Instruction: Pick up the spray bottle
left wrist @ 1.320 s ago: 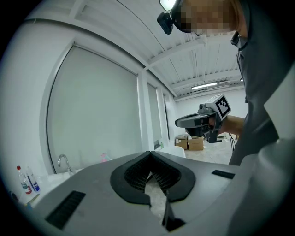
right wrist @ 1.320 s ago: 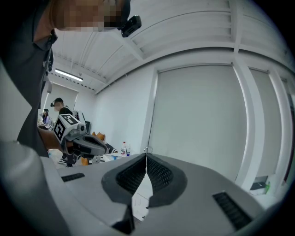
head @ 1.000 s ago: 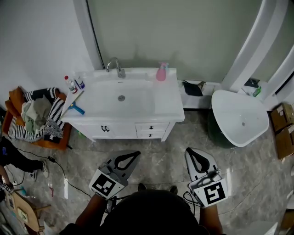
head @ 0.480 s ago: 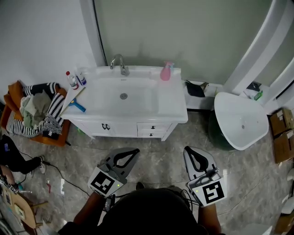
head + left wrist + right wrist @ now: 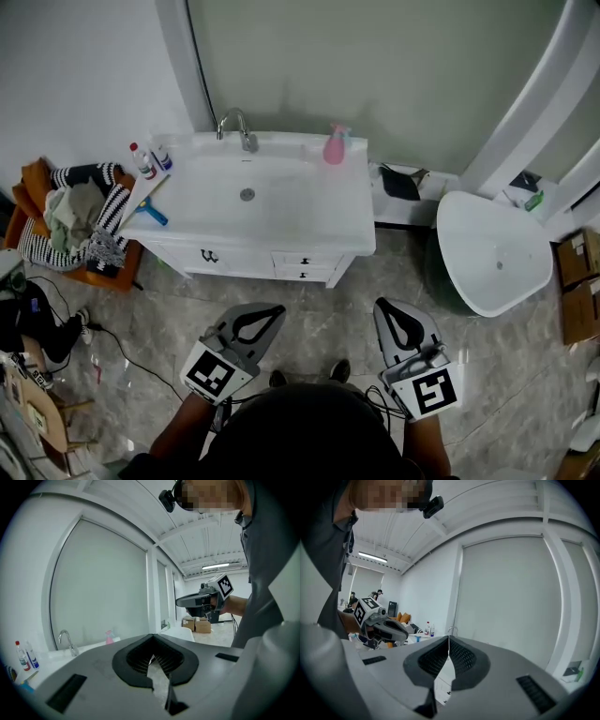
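One pink spray bottle [image 5: 333, 148] stands at the counter's [image 5: 349, 223] two o'clock, two small bottles [image 5: 142, 162] at ten; left hand-held gripper [image 5: 277, 310] and right hand-held gripper [image 5: 383, 306] are closed, empty.

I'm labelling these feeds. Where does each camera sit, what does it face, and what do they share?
Head view: on the person's head, facing steeply down at the vanity and floor; head, forearms, left gripper and right gripper show.
Left gripper view: on the left gripper, along its shut jaws toward the spray bottle; the right gripper shows.
Right gripper view: on the right gripper, along its shut jaws toward the faucet; the left gripper shows.
Shared: all three show the faucet.
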